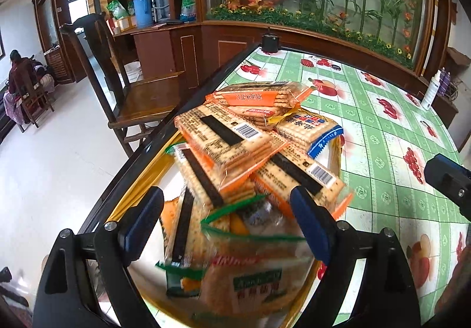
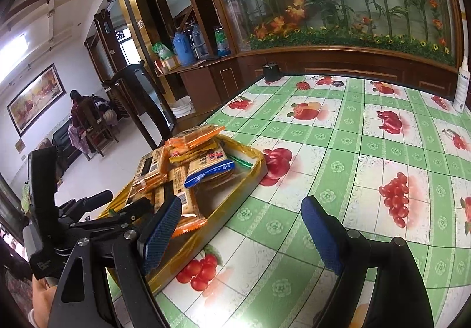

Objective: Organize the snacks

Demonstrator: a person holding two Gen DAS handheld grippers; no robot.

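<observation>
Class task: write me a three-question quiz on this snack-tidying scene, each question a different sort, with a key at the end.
1. True or false: the cracker packets are piled on a gold tray.
2. Multiple choice: the packet with a blue end lies A) on the pile, B) on the chair, C) beside the spray bottle.
3. Fill in: the right hand-held gripper hangs over the tablecloth with its jaws ____.

Key: 1 true; 2 A; 3 open.

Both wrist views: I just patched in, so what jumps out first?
A heap of cracker packets fills a gold tray at the table's left edge, right under the left gripper, whose jaws stand open. The fruit-print tablecloth is otherwise almost bare beneath the open right gripper.
</observation>
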